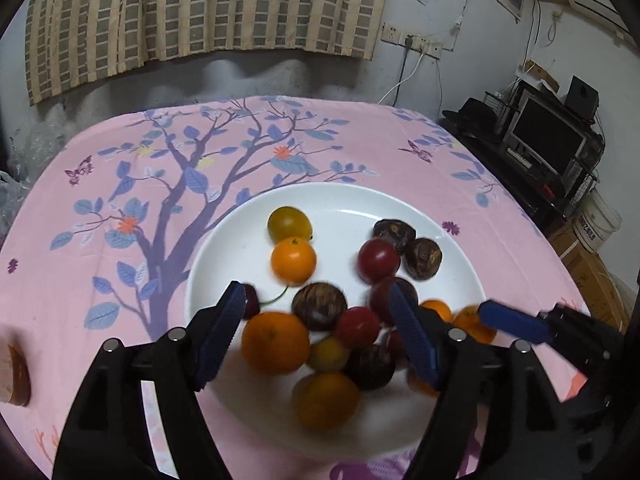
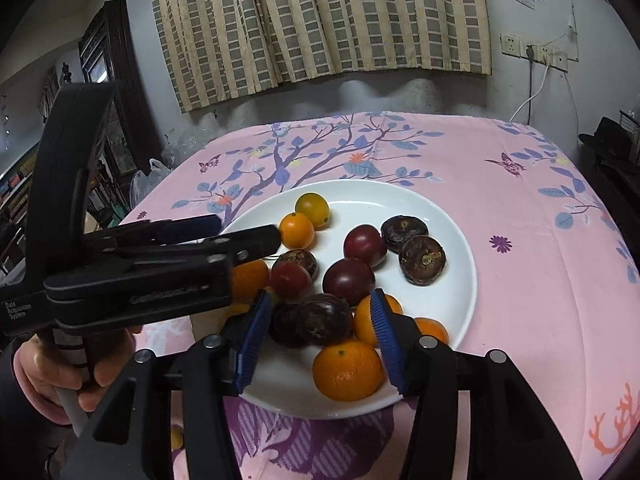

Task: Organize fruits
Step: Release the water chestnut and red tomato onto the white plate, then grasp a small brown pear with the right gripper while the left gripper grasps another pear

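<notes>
A pink cloth printed with a purple tree and blue leaves covers the table, under a checked curtain. On the cloth sits a white plate, and all the fruit lies on it. The left gripper hangs over the plate's near half with its jaws spread apart and nothing pressed between the blue pads; below the gap lie an orange, a brown chestnut and a red tomato. The right gripper hangs over the plate's near edge, jaws parted and gripping nothing; between them show a dark chestnut and a large orange, neither pinched. In the right wrist view a hand holds the left gripper's handle at the lower left. At the far side of the plate a yellow tomato touches a small orange, and two dark chestnuts lie beside a red tomato.
</notes>
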The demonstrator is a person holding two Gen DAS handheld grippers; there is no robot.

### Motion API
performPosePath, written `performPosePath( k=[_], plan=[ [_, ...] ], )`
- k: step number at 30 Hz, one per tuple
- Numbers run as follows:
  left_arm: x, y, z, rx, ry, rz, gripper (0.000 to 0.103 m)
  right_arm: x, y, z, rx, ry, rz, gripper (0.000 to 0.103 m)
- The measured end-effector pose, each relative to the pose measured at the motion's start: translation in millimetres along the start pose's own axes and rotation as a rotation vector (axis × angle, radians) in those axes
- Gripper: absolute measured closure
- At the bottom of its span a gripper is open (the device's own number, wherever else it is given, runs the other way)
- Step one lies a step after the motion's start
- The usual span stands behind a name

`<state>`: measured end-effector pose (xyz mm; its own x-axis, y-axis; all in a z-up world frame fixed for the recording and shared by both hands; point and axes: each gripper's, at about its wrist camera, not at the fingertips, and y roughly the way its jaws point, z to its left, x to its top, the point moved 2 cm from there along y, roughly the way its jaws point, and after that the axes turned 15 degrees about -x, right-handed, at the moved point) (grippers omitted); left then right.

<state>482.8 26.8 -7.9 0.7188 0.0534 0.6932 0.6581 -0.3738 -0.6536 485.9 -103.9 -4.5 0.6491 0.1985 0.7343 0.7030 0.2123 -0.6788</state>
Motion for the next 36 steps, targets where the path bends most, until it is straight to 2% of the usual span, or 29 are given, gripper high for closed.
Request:
performPosePath(
  k=[2, 5, 10, 14, 16, 23, 25, 26, 28, 29, 30, 31, 33, 36],
  plan=[
    [-12.4, -15.2, 0.1, -0.002, -0.018, 0.005, 0.026, -3.8, -8.7, 0.7, -0.008, -0.013, -0.012, 0.048],
    [-36.7, -45.2, 3.7, 0.000, -0.064, -0.014, 0.013, -18.1, -24.8, -5.2, -0.037, -0.020, -0.015, 0.048],
    [-91.4, -94.9, 9.6, 0.011, -0.117, -0.073, 0.009, -59.8, -39.5, -27.0, -0.058, -0.001, 0.039, 0.045],
    [-134.4, -106.4, 14.9, 0.073, -0.111, -0.082, 0.008, -98.2, -46.7, -38.3, -0.046, 0.014, 0.128, 0.045],
    [-141.5, -102.7, 16.3, 0.083, -0.113, -0.035, 0.008, -112.0, -47.7, -37.9, -0.051, 0.009, 0.173, 0.045],
    [-142.1, -103.3, 17.6, 0.135, -0.085, -0.044, 0.008, -130.8, -49.8, -19.7, -0.082, -0.093, 0.211, 0.045],
    [-143.0, -102.0, 17.0, 0.127, -0.083, -0.034, 0.008, -134.9, -48.9, -15.7, -0.114, -0.124, 0.216, 0.049],
    [-143.8, -100.4, 16.3, 0.116, -0.082, -0.027, 0.008, -135.6, -49.8, -14.2, -0.130, -0.141, 0.213, 0.054],
    [-145.8, -96.2, 12.3, 0.095, -0.068, -0.005, 0.008, -137.0, -51.9, -12.1, -0.129, -0.158, 0.202, 0.072],
    [-146.9, -93.3, 9.3, 0.085, -0.055, 0.008, 0.008, -136.3, -53.7, -13.3, -0.098, -0.142, 0.202, 0.077],
    [-149.3, -89.0, 4.1, 0.069, -0.032, 0.026, 0.009, -135.4, -55.3, -15.8, -0.083, -0.126, 0.201, 0.077],
    [-151.4, -85.3, -1.4, 0.053, -0.005, 0.042, 0.013, -133.8, -57.4, -19.3, -0.080, -0.105, 0.194, 0.077],
    [-155.9, -76.5, -12.5, 0.022, 0.050, 0.082, 0.037, -131.1, -59.2, -26.5, -0.091, -0.077, 0.187, 0.077],
    [-163.0, -65.9, -24.0, -0.003, 0.105, 0.128, 0.046, -130.2, -58.3, -31.6, -0.096, -0.054, 0.193, 0.077]
  ],
)
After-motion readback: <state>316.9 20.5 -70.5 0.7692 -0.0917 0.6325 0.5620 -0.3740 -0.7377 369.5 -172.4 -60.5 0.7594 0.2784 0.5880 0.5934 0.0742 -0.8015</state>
